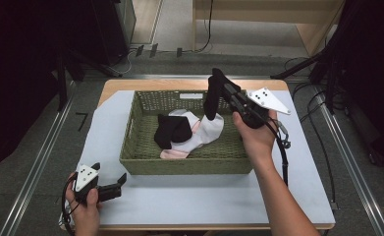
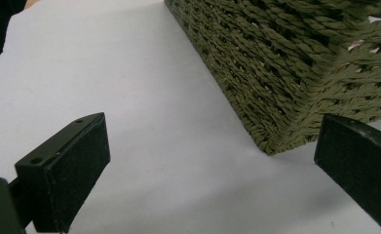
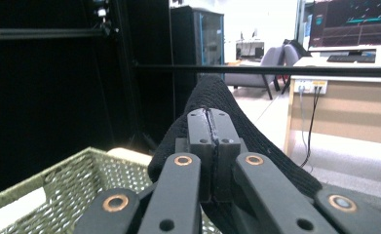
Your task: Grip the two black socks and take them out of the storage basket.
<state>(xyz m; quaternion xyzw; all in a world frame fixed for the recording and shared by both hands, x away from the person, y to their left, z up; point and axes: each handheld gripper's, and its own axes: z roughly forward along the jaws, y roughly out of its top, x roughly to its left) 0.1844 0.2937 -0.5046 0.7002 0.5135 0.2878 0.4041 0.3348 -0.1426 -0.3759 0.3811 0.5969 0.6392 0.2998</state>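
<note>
My right gripper (image 1: 218, 81) is shut on a black sock (image 1: 212, 101) and holds it up over the right part of the green woven basket (image 1: 130, 132); the sock hangs down from the jaws. In the right gripper view the jaws (image 3: 210, 127) press together with the black sock (image 3: 256, 141) draped over and behind them. Inside the basket lie another black sock (image 1: 172, 130) and white and pink socks (image 1: 204, 132). My left gripper (image 1: 112, 178) rests open on the table by the basket's near left corner; in the left gripper view its pads (image 2: 78, 165) stand wide apart with nothing between them.
The basket (image 2: 285, 63) stands mid-table on a pale sheet (image 1: 189, 196). Metal rails run along the floor on both sides of the table. Cables and dark stands lie behind the table and to its right.
</note>
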